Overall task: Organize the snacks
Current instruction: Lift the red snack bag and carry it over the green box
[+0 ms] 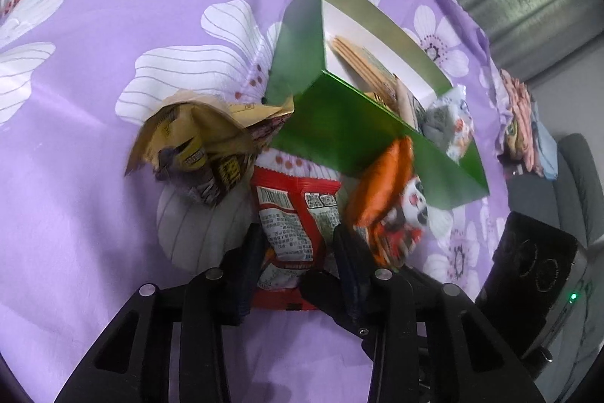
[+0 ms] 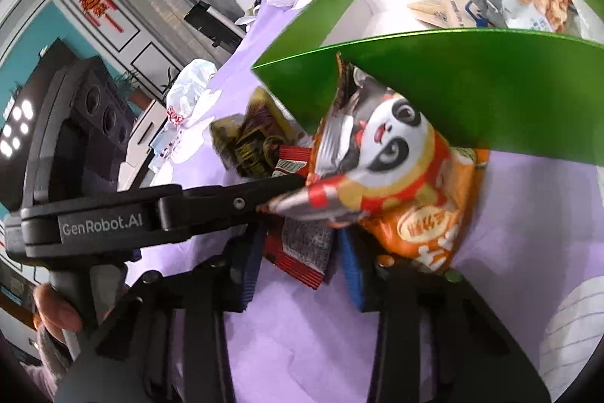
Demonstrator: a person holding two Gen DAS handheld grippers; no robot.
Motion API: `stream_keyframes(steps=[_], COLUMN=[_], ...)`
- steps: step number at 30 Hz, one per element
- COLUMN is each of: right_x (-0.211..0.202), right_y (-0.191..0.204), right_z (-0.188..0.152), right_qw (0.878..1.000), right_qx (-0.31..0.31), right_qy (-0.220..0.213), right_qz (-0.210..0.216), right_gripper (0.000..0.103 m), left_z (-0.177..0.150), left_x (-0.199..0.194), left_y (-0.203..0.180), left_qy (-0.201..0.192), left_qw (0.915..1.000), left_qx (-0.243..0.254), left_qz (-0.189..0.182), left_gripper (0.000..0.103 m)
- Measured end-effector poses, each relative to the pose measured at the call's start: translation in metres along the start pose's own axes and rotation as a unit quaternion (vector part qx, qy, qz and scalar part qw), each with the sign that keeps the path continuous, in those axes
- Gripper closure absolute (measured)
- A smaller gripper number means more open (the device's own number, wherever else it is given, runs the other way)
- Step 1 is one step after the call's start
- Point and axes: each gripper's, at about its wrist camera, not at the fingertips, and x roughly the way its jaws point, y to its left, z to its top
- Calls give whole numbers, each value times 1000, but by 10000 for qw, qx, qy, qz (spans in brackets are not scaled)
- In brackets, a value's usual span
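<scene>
The red snack packet is sitting between the left claw pads, which are pinching it; the right claw is closing around the packets beside the green box, its grip unclear.

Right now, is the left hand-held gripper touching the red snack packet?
Touching: the left wrist view shows the left hand-held gripper closed on the red snack packet, pads pressing both sides.

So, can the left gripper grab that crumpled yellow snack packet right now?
Probably not yet: the left gripper is shut on the red snack packet, though the yellow packet lies uncovered beside it.
</scene>
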Motion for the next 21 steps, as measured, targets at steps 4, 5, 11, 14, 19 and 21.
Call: stream_keyframes(steps=[4,5,11,14,19,21], right_x=[-12,-15,-47,-62,-80,-87], right_y=[9,10,32,40,46,46], right_z=[-10,-10,-14,-14,-15,-15], right_qw=[9999,9998,9986,9977,9962,9956], right_qx=[-154,-170,-383,-481,-633,-652], right_qy=[-28,-42,-311,-435,-573,-647], right_qz=[40,68,169,200,183,157], right_gripper=[65,65,66,66,66,66], left_z=[-11,-15,-30,-36,-42,-42], left_x=[-13,-19,-53,-67,-77,-78], left_y=[-3,-7,-29,-37,-50,-59], left_qy=[3,-28,-495,-710,-878,-909], left_qw=[9999,9998,9968,9948,9928,9920], left_qx=[110,197,620,729,809,876], left_qz=[-14,17,49,12,-65,-70], left_gripper=[65,65,65,65,65,65])
